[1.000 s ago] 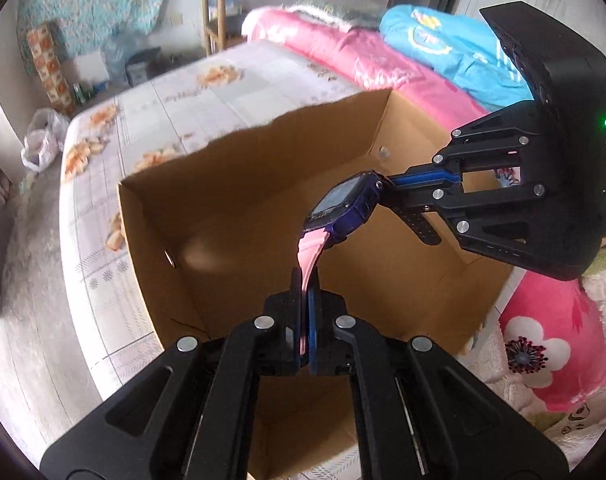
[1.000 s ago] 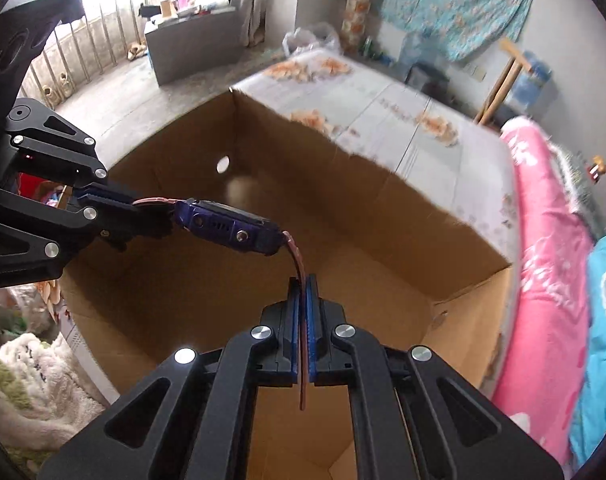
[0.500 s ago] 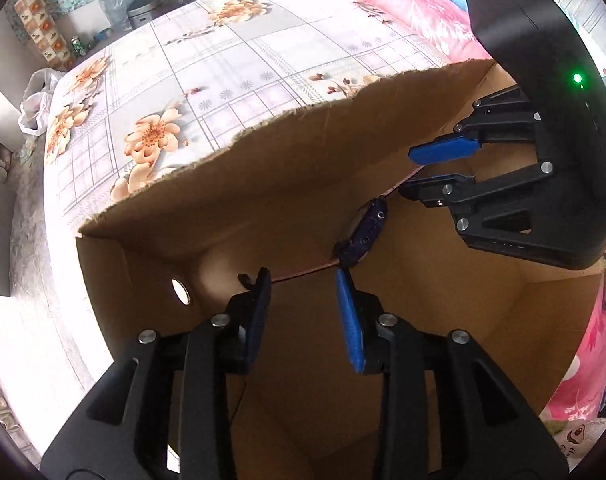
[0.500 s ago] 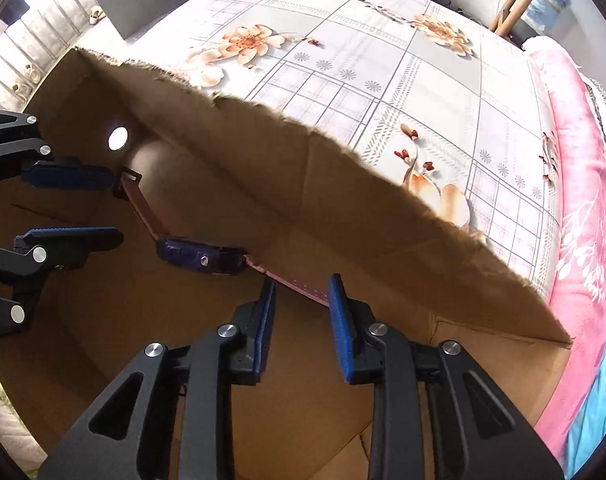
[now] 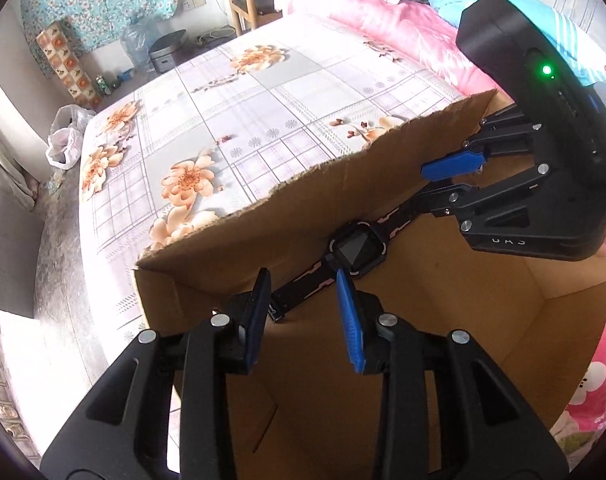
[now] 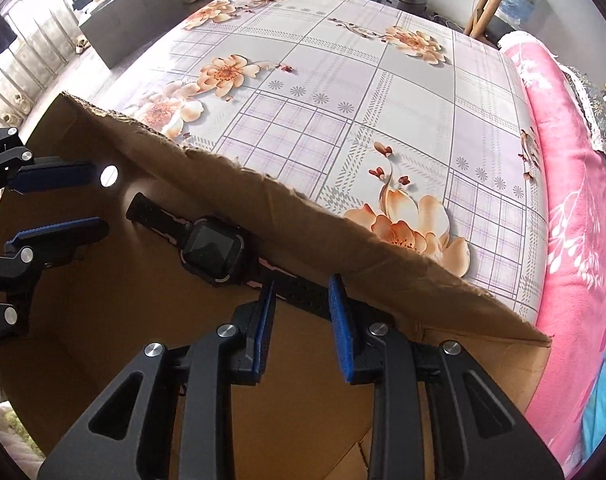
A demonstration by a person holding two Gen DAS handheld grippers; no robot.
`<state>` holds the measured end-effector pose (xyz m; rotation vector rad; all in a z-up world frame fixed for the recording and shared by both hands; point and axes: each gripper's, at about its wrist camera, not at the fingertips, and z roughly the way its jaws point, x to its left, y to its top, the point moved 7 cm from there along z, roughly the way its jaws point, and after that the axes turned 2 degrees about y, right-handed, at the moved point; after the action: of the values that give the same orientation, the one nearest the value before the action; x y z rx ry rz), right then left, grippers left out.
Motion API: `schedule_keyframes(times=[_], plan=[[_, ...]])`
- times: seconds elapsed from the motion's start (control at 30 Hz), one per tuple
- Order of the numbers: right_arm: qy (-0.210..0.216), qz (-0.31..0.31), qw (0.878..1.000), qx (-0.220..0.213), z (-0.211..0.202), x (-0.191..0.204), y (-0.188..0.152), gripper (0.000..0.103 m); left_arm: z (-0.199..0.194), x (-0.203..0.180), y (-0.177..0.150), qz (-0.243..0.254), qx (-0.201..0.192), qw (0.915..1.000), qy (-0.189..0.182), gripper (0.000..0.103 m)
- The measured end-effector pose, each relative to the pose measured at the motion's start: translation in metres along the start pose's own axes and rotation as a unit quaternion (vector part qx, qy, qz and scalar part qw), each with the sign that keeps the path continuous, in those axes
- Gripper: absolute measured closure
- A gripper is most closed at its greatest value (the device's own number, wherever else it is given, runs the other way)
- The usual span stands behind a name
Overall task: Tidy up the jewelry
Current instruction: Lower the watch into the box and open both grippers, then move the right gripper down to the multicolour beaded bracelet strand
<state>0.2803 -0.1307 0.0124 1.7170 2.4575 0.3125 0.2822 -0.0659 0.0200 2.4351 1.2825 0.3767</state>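
Both grippers, left (image 5: pixel 303 316) and right (image 6: pixel 301 316), sit with jaws apart, gripping nothing. Watch (image 5: pixel 357 247) lies inside cardboard box (image 5: pixel 303 208), mid-frame just above left's fingertips.

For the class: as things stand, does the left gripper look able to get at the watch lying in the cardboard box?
Probably yes. The left gripper is open just above the watch, whose strap end lies beyond its fingertips on the floor of the open-topped cardboard box. Nothing covers it; the right gripper is at the other end.
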Motion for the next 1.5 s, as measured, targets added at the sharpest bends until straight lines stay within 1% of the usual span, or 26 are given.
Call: schedule_keyframes(times=[0.1,0.17,0.2,0.23,0.27,0.3,0.33,0.37,0.4,0.47,0.5,0.57,0.67,0.77,0.8,0.87,0.93,0.97,1.0,1.07,1.1,1.2,1.3,1.37,1.43,1.5], plan=[[0.017,0.009,0.999,-0.031,-0.019,0.002,0.002,0.075,-0.025,0.006,0.000,-0.007,-0.041,0.9991,0.007,0.064],[0.033,0.027,0.997,-0.071,-0.036,-0.001,0.006,0.064,-0.052,0.009,-0.005,-0.017,-0.079,0.9967,0.005,0.056],[0.033,0.036,0.994,-0.097,-0.050,0.000,0.002,0.061,-0.067,0.011,-0.010,-0.023,-0.100,0.9947,0.000,0.054],[0.031,0.043,0.991,-0.123,-0.063,0.004,-0.001,0.055,-0.076,0.008,-0.016,-0.030,-0.118,0.9925,-0.002,0.048],[0.031,0.048,0.987,-0.148,-0.074,0.009,-0.006,0.050,-0.089,0.009,-0.023,-0.037,-0.136,0.9900,-0.003,0.043],[0.031,0.057,0.982,-0.176,-0.089,0.014,-0.012,0.046,-0.100,0.009,-0.031,-0.042,-0.152,0.9875,-0.006,0.041],[0.029,0.065,0.977,-0.201,-0.102,0.015,-0.013,0.038,-0.110,0.010,-0.040,-0.048,-0.167,0.9848,-0.007,0.038],[0.027,0.073,0.971,-0.225,-0.115,0.020,-0.022,0.030,-0.116,0.008,-0.046,-0.053,-0.179,0.9823,-0.003,0.032],[0.028,0.078,0.966,-0.245,-0.126,0.024,-0.026,0.026,-0.125,0.007,-0.055,-0.056,-0.192,0.9799,0.002,0.029],[0.016,0.092,0.956,-0.279,-0.144,0.032,-0.043,0.020,-0.140,0.007,-0.075,-0.065,-0.209,0.9757,0.010,0.020],[0.006,0.096,0.952,-0.290,-0.151,0.035,-0.051,0.018,-0.144,0.005,-0.085,-0.072,-0.215,0.9739,0.013,0.018],[-0.004,0.104,0.946,-0.307,-0.157,0.043,-0.064,0.011,-0.142,0.000,-0.103,-0.089,-0.218,0.9719,0.010,0.018],[-0.015,0.116,0.942,-0.316,-0.159,0.051,-0.082,0.007,-0.149,0.003,-0.133,-0.115,-0.218,0.9692,-0.003,0.015],[-0.048,0.114,0.941,-0.315,-0.159,0.056,-0.098,0.007,-0.145,-0.001,-0.157,-0.142,-0.214,0.9664,-0.019,0.015],[-0.058,0.110,0.941,-0.315,-0.159,0.059,-0.101,0.007,-0.144,-0.002,-0.164,-0.148,-0.211,0.9661,-0.021,0.015],[-0.068,0.102,0.940,-0.319,-0.160,0.064,-0.109,0.007,-0.139,-0.005,-0.179,-0.155,-0.204,0.9666,-0.012,0.015],[-0.075,0.108,0.937,-0.324,-0.160,0.065,-0.118,0.007,-0.135,-0.006,-0.189,-0.170,-0.207,0.9635,-0.013,0.012],[-0.076,0.117,0.936,-0.324,-0.159,0.064,-0.122,0.007,-0.132,-0.007,-0.194,-0.180,-0.209,0.9610,-0.021,0.009],[-0.075,0.126,0.935,-0.322,-0.156,0.062,-0.127,0.007,-0.129,-0.008,-0.199,-0.192,-0.207,0.9585,-0.036,0.008],[-0.066,0.139,0.935,-0.318,-0.153,0.060,-0.138,0.007,-0.124,-0.011,-0.209,-0.208,-0.205,0.9540,-0.067,0.008],[-0.059,0.142,0.936,-0.318,-0.152,0.058,-0.143,0.007,-0.122,-0.012,-0.212,-0.213,-0.205,0.9522,-0.076,0.008],[-0.041,0.151,0.930,-0.332,-0.152,0.054,-0.166,0.007,-0.114,-0.015,-0.219,-0.218,-0.198,0.9516,-0.088,0.008],[-0.033,0.172,0.922,-0.345,-0.147,0.047,-0.189,0.007,-0.110,-0.016,-0.226,-0.214,-0.197,0.9528,-0.088,0.008],[-0.023,0.188,0.920,-0.342,-0.139,0.044,-0.201,0.007,-0.107,-0.017,-0.230,-0.210,-0.198,0.9532,-0.090,0.008],[0.004,0.200,0.920,-0.336,-0.130,0.047,-0.209,0.007,-0.102,-0.017,-0.234,-0.206,-0.198,0.9546,-0.084,0.008],[0.042,0.209,0.922,-0.323,-0.119,0.056,-0.212,0.007,-0.098,-0.017,-0.236,-0.196,-0.199,0.9584,-0.060,0.008]])
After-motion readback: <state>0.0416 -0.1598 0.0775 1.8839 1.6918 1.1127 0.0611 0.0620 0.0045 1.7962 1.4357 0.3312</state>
